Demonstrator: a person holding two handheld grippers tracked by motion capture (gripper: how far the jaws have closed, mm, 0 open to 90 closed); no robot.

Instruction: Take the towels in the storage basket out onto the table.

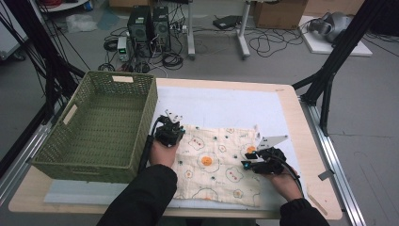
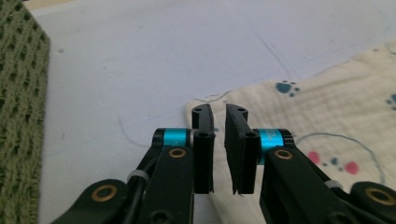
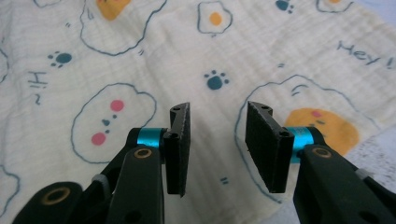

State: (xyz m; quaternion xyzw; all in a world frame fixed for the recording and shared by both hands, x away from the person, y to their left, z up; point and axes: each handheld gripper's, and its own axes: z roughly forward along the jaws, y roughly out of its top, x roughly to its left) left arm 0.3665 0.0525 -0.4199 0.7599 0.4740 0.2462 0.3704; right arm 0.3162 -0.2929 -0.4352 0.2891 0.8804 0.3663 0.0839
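The printed muslin cloth [image 1: 217, 162] lies flat on the table's white mat [image 1: 221, 106], its long axis running left to right. Its far left corner sits just beyond the left gripper [image 2: 219, 116], whose jaws stand a narrow slit apart, holding nothing. The right gripper [image 3: 217, 112] hovers over the crinkled right edge, jaws moderately open, empty. A woven green basket [image 1: 141, 122] stands left.

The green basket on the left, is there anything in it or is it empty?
Empty. The high view looks down into the green basket, and its woven floor shows bare from wall to wall; the printed cloth lies outside it on the table.
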